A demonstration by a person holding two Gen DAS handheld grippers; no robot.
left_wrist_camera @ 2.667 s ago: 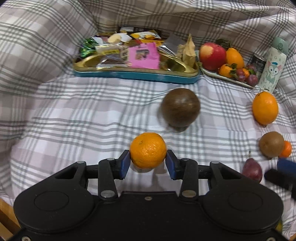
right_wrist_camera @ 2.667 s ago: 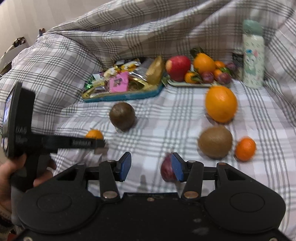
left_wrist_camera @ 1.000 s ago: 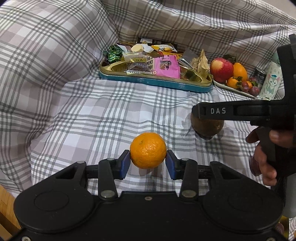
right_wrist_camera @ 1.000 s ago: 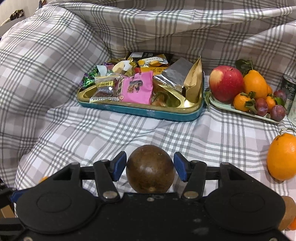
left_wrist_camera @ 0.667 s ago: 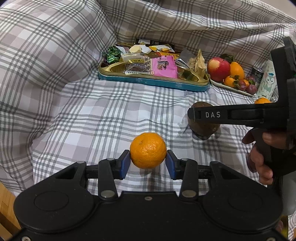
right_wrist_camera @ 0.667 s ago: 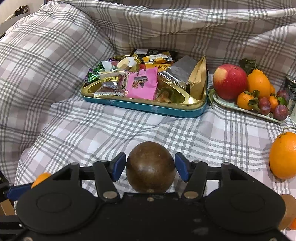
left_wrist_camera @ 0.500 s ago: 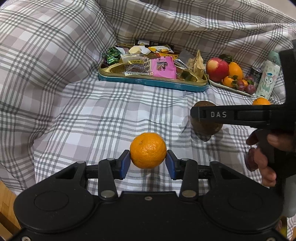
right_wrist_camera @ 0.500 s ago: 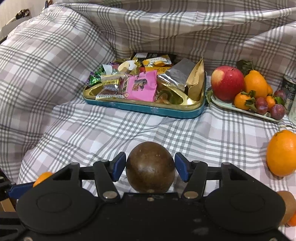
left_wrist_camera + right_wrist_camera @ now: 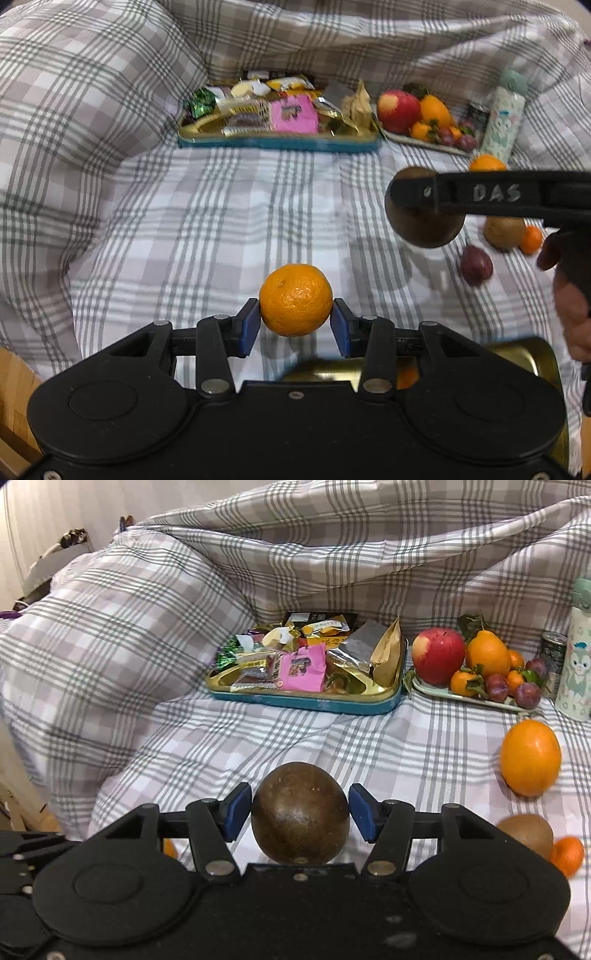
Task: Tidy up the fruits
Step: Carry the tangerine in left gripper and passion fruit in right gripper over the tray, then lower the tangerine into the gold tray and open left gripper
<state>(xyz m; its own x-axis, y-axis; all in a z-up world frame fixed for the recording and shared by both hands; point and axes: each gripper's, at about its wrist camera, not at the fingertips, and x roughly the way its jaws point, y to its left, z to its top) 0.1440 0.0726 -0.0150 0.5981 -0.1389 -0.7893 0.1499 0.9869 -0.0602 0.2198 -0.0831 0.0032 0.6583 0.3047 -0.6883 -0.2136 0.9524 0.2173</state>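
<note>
My left gripper [image 9: 295, 323] is shut on a small mandarin [image 9: 295, 299] and holds it above the plaid cloth. My right gripper [image 9: 300, 814] is shut on a round brown fruit [image 9: 300, 812], also lifted; the brown fruit also shows in the left wrist view [image 9: 424, 229] behind the right gripper's finger. A fruit plate [image 9: 458, 698] at the back right holds a red apple [image 9: 438, 655], oranges and plums. A large orange [image 9: 530, 757], a kiwi [image 9: 526, 834], a small mandarin [image 9: 567, 854] and a purple fruit [image 9: 476, 264] lie loose on the cloth.
A teal and gold tin [image 9: 306, 698] full of snack packets sits at the back centre. A patterned bottle [image 9: 576, 664] and a dark can [image 9: 553, 653] stand at the far right. A gold container [image 9: 517, 358] lies below my left gripper. Plaid pillows rise left and behind.
Both grippers have risen and pulled back with their fruits. The brown fruit is now clear of the cloth. A gold container has come into view under my left gripper.
</note>
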